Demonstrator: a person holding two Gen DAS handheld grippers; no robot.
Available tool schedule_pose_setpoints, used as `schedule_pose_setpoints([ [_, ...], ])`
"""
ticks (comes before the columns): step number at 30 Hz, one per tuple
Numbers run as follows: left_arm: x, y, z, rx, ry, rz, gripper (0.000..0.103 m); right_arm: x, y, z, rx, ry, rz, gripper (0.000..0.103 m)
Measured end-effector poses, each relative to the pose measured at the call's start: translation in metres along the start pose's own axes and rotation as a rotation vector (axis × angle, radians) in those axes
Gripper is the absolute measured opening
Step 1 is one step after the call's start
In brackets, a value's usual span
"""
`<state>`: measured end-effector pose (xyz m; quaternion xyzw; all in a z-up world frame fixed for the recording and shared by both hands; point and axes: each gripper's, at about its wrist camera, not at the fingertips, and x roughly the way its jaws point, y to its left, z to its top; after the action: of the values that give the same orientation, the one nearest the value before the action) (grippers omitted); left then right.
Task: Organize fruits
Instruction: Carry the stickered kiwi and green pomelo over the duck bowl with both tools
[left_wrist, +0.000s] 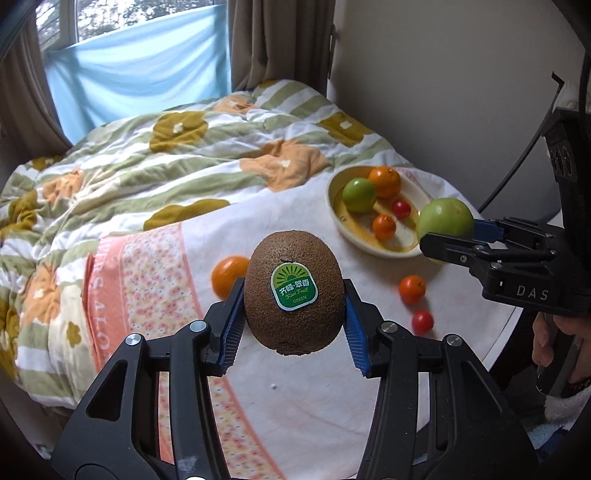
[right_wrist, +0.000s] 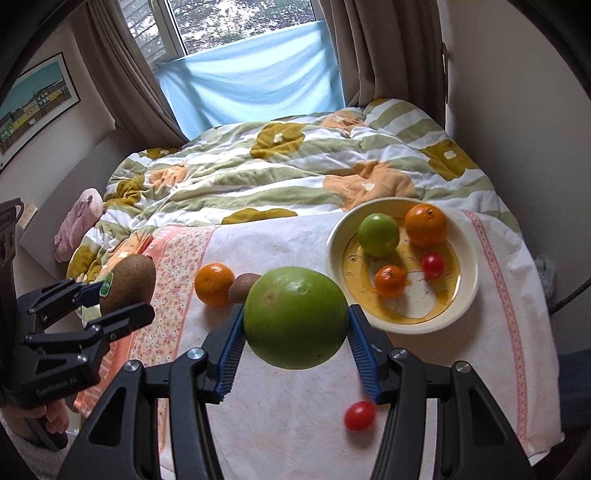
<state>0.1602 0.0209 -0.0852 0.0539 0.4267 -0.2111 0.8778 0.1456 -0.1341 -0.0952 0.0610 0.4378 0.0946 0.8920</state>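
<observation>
1. Bowl (right_wrist: 402, 321): round, cream rim, yellow inside; sits on tablecloth (right_wrist: 295, 406). Holds 1 green apple (right_wrist: 378, 234), 2 oranges – lg (right_wrist: 425, 224), sm (right_wrist: 390, 281) – 1 cherry tomato (right_wrist: 433, 265).
2. Left gripper (left_wrist: 294, 325): blue ribbed pads clamped on fuzzy brown kiwi (left_wrist: 293, 291) w/ green sticker, held above cloth.
3. Right gripper (right_wrist: 295, 341): clamped on smooth green apple (right_wrist: 295, 317), lifted, just beside bowl.
4. Loose on cloth: orange (right_wrist: 214, 284), 2nd kiwi (right_wrist: 242, 286), sm orange (left_wrist: 412, 290), tomato (right_wrist: 359, 416).

fuzzy matt kiwi (left_wrist: 293, 291) (glossy paper sticker (left_wrist: 294, 288)), smooth waxy green apple (right_wrist: 295, 318), glazed bowl (right_wrist: 469, 295), soft cloth quilt (left_wrist: 129, 166).
</observation>
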Motion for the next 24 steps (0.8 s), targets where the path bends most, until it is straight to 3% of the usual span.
schedule_pose_setpoints([
  [9, 0.027, -0.064, 0.021, -0.058, 0.0, 0.021, 0.052, -0.016, -0.075, 0.013, -0.052, 0.012, 0.027, 0.05],
  [24, 0.117, -0.141, 0.042, -0.042, 0.06, 0.022, 0.052, 0.009, -0.163, 0.024, -0.078, 0.065, 0.068, 0.05],
])
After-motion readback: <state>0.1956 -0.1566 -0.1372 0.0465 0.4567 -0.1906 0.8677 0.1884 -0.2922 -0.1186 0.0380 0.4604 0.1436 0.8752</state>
